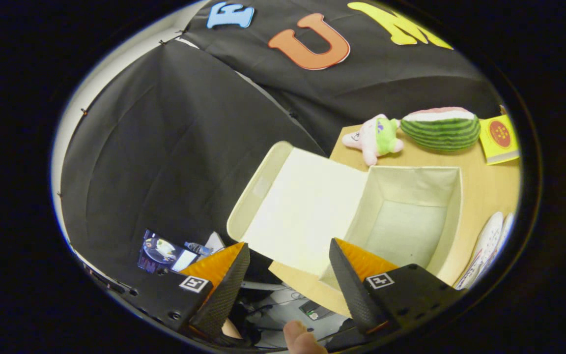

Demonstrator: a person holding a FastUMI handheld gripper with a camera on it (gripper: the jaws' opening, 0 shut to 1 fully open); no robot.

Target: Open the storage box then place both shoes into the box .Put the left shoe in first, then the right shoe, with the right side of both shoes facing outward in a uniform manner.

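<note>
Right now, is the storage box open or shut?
Open: the box has its lid folded back, showing a bare inside. The tool is open before it.

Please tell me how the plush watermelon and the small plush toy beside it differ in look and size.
The plush watermelon is plainly larger than the small plush toy. The watermelon is dark and light green in stripes with a pink and white top; the toy is pale pink with a light green patch. The watermelon is a rounded wedge, while the toy has small limbs sticking out. Both lie on the wooden table beyond the open storage box, far ahead of the open, empty gripper.
</note>
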